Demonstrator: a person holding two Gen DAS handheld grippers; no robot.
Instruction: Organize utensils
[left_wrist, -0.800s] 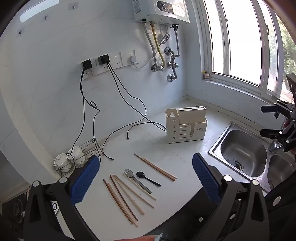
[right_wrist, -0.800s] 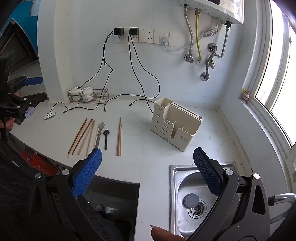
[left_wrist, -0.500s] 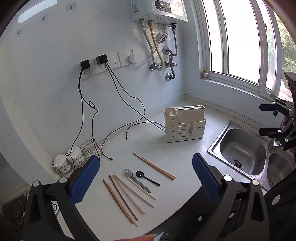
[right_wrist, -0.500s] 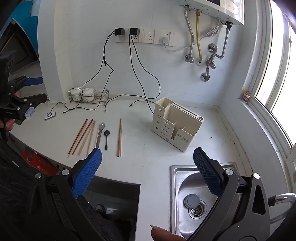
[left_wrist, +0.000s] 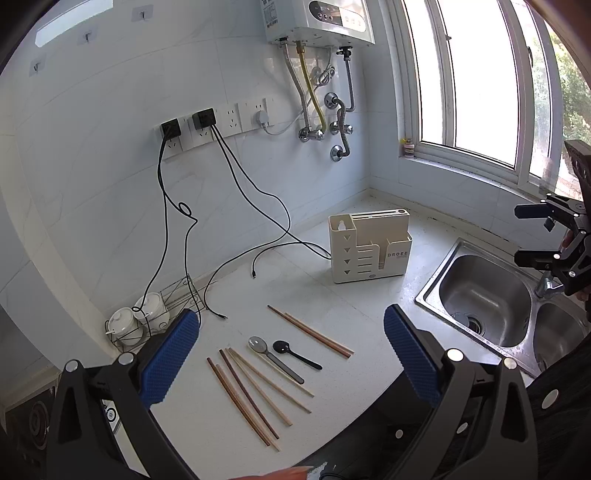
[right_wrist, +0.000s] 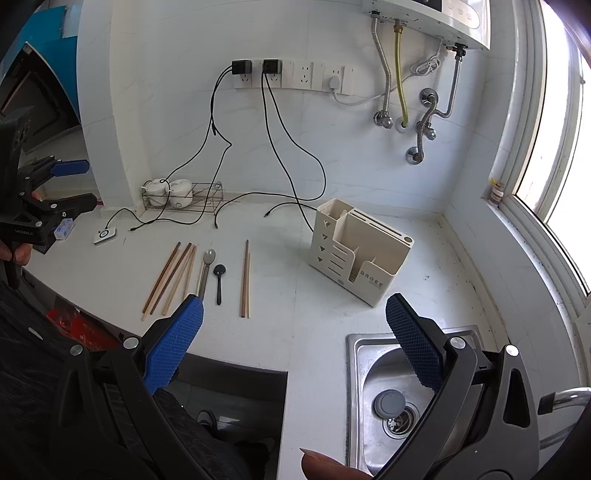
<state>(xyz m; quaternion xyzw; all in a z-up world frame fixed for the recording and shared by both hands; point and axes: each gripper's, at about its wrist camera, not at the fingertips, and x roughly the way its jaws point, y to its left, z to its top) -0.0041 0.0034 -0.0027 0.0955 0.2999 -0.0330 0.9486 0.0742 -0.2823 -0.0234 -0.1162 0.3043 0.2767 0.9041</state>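
Your left tongs (left_wrist: 290, 352) and right tongs (right_wrist: 295, 339) both gape released above the surface (right_wrist: 295, 295); chopsticks (left_wrist: 255, 391) lie at six o'clock of the utensil holder (left_wrist: 369, 247).

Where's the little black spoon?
The black spoon lies flat on the white counter, between the silver spoon on its left and a chopstick pair on its right.

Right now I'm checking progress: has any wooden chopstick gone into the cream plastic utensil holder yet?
No, the wooden chopsticks lie flat on the white counter, and the cream plastic utensil holder shows bare compartments.
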